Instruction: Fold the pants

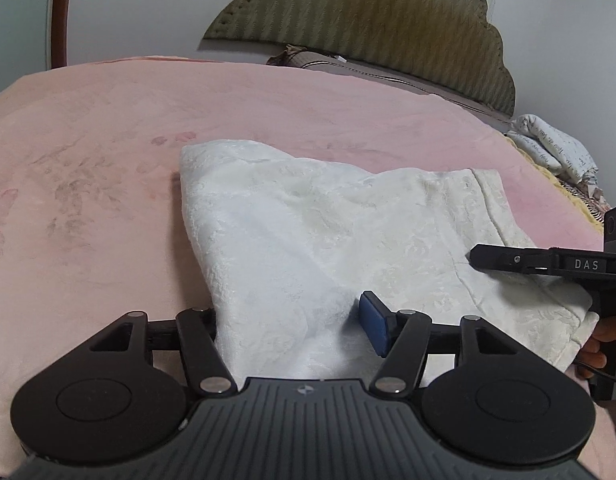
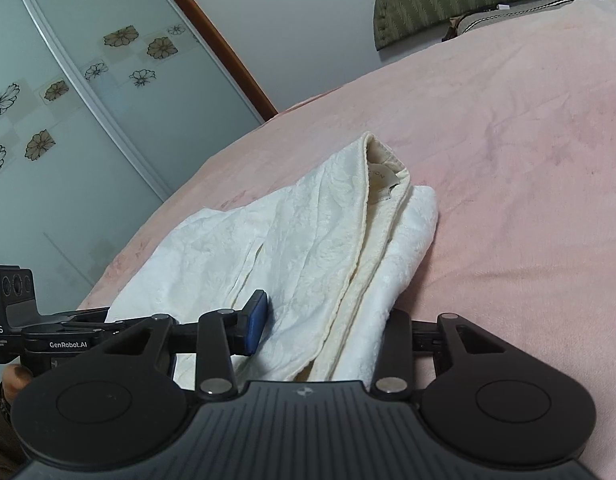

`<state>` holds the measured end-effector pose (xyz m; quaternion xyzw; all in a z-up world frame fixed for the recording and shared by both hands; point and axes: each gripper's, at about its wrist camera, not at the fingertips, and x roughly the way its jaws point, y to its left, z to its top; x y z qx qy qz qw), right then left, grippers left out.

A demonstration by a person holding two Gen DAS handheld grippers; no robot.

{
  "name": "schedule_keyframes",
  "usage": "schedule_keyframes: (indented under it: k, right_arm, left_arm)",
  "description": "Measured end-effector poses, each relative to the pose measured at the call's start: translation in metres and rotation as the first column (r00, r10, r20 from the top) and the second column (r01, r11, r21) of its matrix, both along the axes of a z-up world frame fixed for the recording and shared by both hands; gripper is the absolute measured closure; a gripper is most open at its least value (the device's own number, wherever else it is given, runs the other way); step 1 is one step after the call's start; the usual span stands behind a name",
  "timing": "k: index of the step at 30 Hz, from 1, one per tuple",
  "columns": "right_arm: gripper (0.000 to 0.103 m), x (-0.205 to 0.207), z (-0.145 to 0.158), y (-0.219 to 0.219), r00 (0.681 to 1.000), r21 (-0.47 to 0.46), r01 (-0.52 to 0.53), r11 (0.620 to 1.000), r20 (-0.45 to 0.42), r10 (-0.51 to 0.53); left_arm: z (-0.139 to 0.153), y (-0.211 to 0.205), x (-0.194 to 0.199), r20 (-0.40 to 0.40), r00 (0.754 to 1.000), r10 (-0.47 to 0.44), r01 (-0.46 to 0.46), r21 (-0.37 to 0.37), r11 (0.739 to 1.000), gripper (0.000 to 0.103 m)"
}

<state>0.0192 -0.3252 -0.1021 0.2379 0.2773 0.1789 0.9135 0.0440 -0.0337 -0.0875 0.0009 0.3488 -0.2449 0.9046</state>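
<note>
White textured pants are seen part-folded on the pink blanket, near edge draped between both grippers. Left gripper and right gripper: jaws spread wide, cloth lying between, not clamped. Fabric judged soft, light, limp; best taken at the layered hem corners. Bed surface plush, high friction. Headboard and sliding wardrobe doors behind.

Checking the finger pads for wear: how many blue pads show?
2. One on the left hand-held gripper, pad on the pants; one on the right hand-held gripper, pad. Their partner pads are hidden under cloth.
</note>
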Motion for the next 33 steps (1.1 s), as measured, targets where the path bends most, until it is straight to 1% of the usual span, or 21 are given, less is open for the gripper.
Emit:
schedule_keyframes:
  k: [5, 9, 11, 14, 17, 20, 21, 22, 24, 25, 26, 27, 28, 30, 32, 33]
  right_arm:
    - [0.063, 0.001, -0.002, -0.003, 1.000, 0.026, 0.000, 1.000, -0.005, 0.001]
    - [0.063, 0.001, -0.003, -0.004, 1.000, 0.030, 0.000, 1.000, -0.006, 0.000]
    - [0.063, 0.001, -0.002, -0.005, 1.000, 0.026, 0.000, 1.000, -0.005, 0.000]
    - [0.063, 0.000, 0.000, -0.001, 1.000, -0.006, 0.004, 1.000, 0.001, -0.004]
    - [0.063, -0.002, 0.003, 0.006, 1.000, -0.050, 0.012, 0.999, 0.008, -0.012]
    - [0.063, -0.003, 0.004, 0.008, 1.000, -0.071, 0.017, 0.997, 0.012, -0.016]
    - [0.063, -0.003, 0.004, 0.008, 1.000, -0.075, 0.018, 0.997, 0.013, -0.017]
    - [0.063, -0.003, 0.005, 0.009, 1.000, -0.081, 0.021, 0.997, 0.015, -0.020]
    - [0.063, -0.005, 0.007, 0.014, 0.999, -0.109, 0.032, 0.994, 0.023, -0.030]
    - [0.064, -0.006, 0.008, 0.016, 0.999, -0.121, 0.039, 0.992, 0.027, -0.036]
    - [0.065, -0.009, 0.009, 0.017, 0.999, -0.126, 0.047, 0.991, 0.033, -0.043]
    - [0.066, -0.011, 0.010, 0.018, 0.998, -0.131, 0.055, 0.990, 0.041, -0.050]
    - [0.067, -0.013, 0.012, 0.021, 0.997, -0.138, 0.062, 0.988, 0.051, -0.056]
    - [0.071, -0.017, 0.018, 0.026, 0.995, -0.154, 0.076, 0.985, 0.076, -0.065]
    - [0.074, -0.020, 0.025, 0.031, 0.993, -0.169, 0.086, 0.982, 0.098, -0.070]
    - [0.075, -0.021, 0.028, 0.033, 0.991, -0.176, 0.090, 0.980, 0.111, -0.071]
  left_arm:
    - [-0.001, -0.002, -0.002, 0.015, 1.000, 0.011, -0.012, 0.017, 1.000, 0.038]
    - [-0.003, -0.002, -0.003, 0.023, 1.000, 0.015, -0.015, 0.020, 1.000, 0.036]
    - [-0.003, -0.002, -0.003, 0.026, 1.000, 0.014, -0.015, 0.020, 1.000, 0.033]
    - [-0.004, -0.002, -0.004, 0.030, 0.999, 0.012, -0.012, 0.019, 1.000, 0.029]
    - [-0.004, -0.002, -0.004, 0.033, 0.999, 0.008, -0.009, 0.018, 1.000, 0.027]
    - [-0.004, -0.002, -0.005, 0.038, 0.999, 0.007, -0.008, 0.015, 1.000, 0.028]
    - [-0.004, -0.002, -0.005, 0.042, 0.999, 0.009, -0.009, 0.013, 1.000, 0.031]
    - [-0.004, -0.001, -0.006, 0.052, 0.999, 0.013, -0.013, 0.012, 1.000, 0.037]
    - [-0.004, -0.001, -0.010, 0.074, 0.997, 0.017, -0.017, 0.003, 1.000, 0.043]
    - [-0.003, 0.001, -0.011, 0.087, 0.996, 0.020, -0.020, -0.003, 1.000, 0.047]
    - [-0.001, 0.003, -0.012, 0.096, 0.995, 0.023, -0.022, -0.009, 1.000, 0.052]
    - [0.000, 0.004, -0.012, 0.104, 0.994, 0.022, -0.021, -0.015, 1.000, 0.055]
    - [0.003, 0.007, -0.013, 0.115, 0.993, 0.023, -0.021, -0.019, 1.000, 0.062]
    - [0.010, 0.011, -0.013, 0.132, 0.991, 0.023, -0.018, -0.036, 0.999, 0.069]
    - [0.017, 0.016, -0.014, 0.151, 0.988, 0.022, -0.015, -0.051, 0.999, 0.080]
    - [0.022, 0.019, -0.015, 0.169, 0.985, 0.026, -0.018, -0.052, 0.998, 0.083]
